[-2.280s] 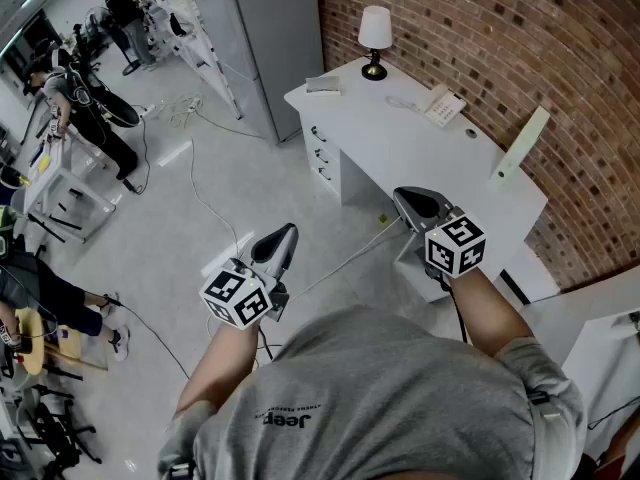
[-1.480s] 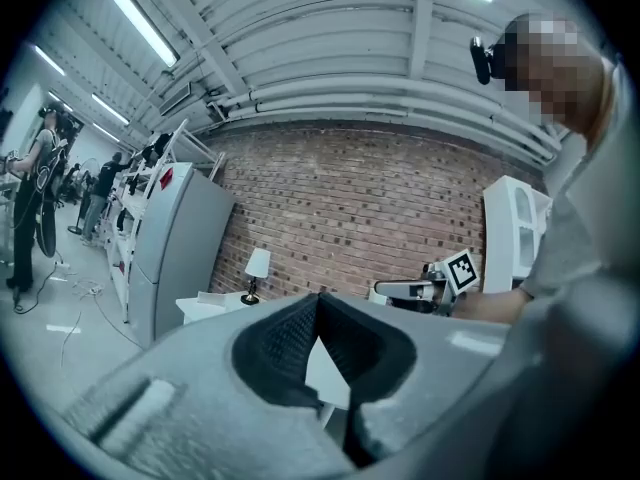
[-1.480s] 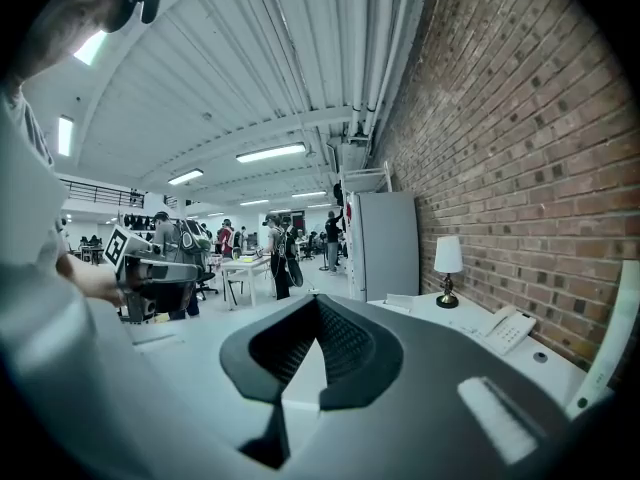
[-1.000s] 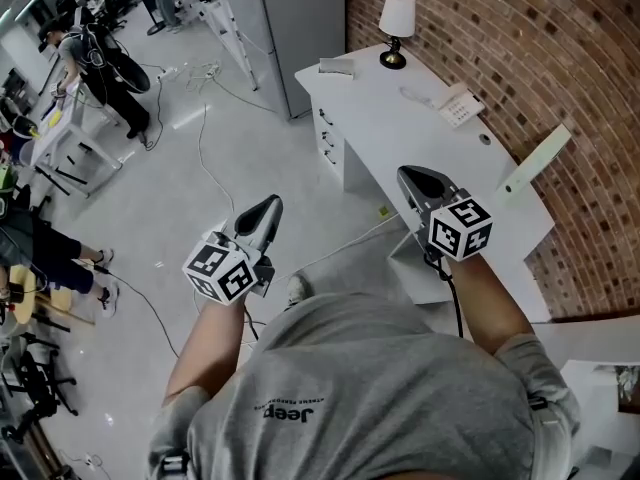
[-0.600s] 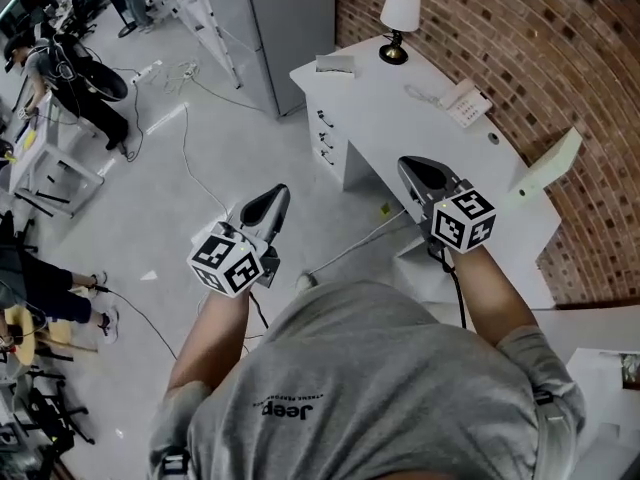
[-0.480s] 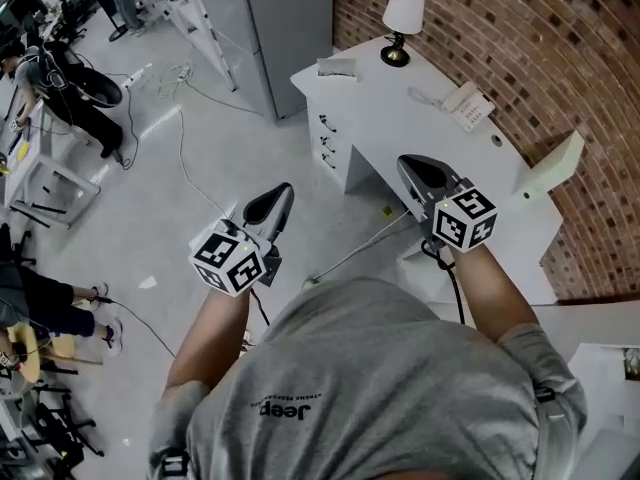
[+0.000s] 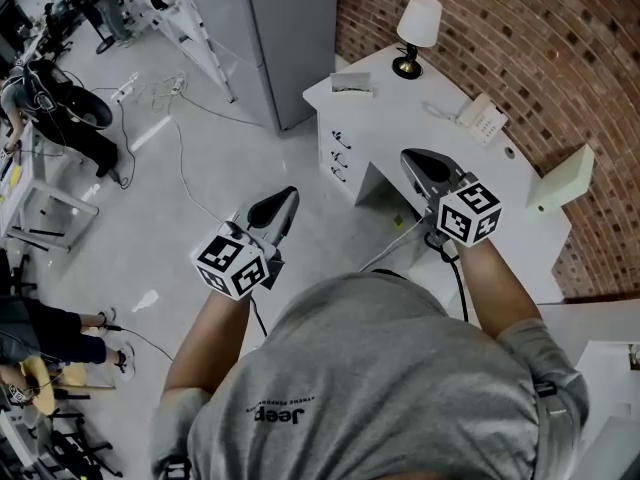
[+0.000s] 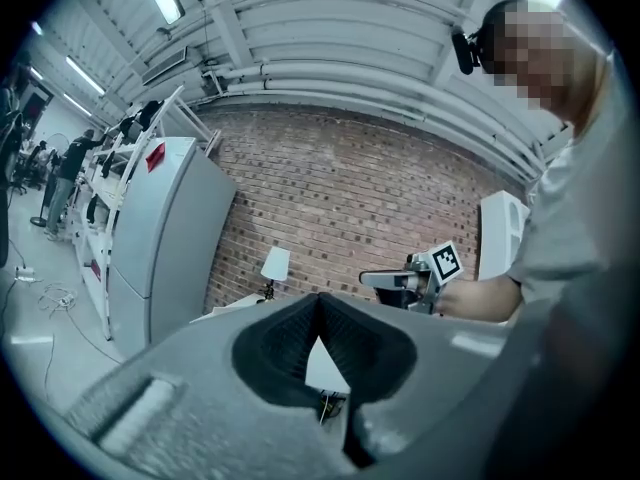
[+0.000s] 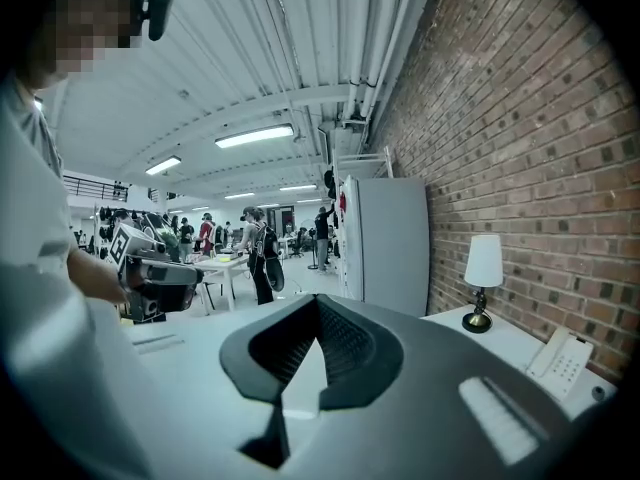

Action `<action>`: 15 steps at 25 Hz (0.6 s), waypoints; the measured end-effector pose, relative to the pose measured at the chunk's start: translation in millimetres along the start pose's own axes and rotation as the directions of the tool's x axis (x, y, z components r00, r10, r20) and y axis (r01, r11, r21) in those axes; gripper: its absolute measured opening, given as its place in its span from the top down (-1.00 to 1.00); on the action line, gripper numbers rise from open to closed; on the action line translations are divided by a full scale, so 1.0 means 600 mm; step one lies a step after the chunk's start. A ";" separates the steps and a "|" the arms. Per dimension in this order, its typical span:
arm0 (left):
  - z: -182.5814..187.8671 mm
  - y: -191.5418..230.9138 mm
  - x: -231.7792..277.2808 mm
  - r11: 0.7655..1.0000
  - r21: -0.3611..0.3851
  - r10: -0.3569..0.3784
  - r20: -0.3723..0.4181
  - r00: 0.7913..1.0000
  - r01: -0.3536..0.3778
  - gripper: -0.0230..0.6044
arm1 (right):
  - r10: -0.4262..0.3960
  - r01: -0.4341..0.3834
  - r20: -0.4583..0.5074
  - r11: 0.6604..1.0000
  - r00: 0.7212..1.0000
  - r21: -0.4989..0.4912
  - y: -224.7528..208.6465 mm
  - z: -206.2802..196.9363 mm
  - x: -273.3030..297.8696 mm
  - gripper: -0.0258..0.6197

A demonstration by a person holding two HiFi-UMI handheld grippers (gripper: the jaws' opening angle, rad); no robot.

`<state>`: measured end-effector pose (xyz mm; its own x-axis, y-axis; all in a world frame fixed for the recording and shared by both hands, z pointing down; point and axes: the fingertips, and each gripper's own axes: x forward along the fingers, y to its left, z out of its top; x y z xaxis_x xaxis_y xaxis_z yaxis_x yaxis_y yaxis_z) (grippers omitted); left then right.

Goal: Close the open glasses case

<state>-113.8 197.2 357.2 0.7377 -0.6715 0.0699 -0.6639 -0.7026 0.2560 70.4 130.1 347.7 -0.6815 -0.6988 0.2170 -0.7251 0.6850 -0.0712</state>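
Observation:
A small flat grey object lies at the far left corner of the white desk; it is too small to tell if it is the glasses case. My left gripper hangs over the floor, short of the desk, with its jaws closed and nothing between them. My right gripper is level above the desk's near edge, also shut and empty. In the left gripper view the jaws meet at the tip, and in the right gripper view they do too.
On the desk stand a lamp, a telephone and a white box against the brick wall. A tall grey cabinet stands left of the desk. Cables trail on the floor; people stand far left.
The person has walked toward the desk, carrying both grippers forward; the desk now sits closer and more centred. Both grippers stay shut and empty.

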 end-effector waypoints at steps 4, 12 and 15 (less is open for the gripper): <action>0.001 0.036 0.012 1.000 -0.008 0.013 -0.005 1.000 -0.013 0.94 | 0.009 -0.009 0.001 1.000 1.000 0.005 -0.022 0.000 0.043 0.89; 0.007 0.136 0.079 0.996 -0.004 0.087 -0.004 0.996 -0.087 0.94 | 0.064 -0.064 0.009 0.998 0.998 -0.008 -0.124 0.003 0.162 0.89; 0.016 0.180 0.143 0.994 0.006 0.110 0.003 0.994 -0.110 0.94 | 0.069 -0.069 0.026 0.998 0.997 -0.004 -0.198 0.014 0.210 0.89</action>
<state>-123.3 61.3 381.5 0.6595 -0.7458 0.0946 -0.7420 -0.6256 0.2409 69.6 -41.0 375.3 -0.7325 -0.6548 0.1863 -0.6757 0.7326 -0.0821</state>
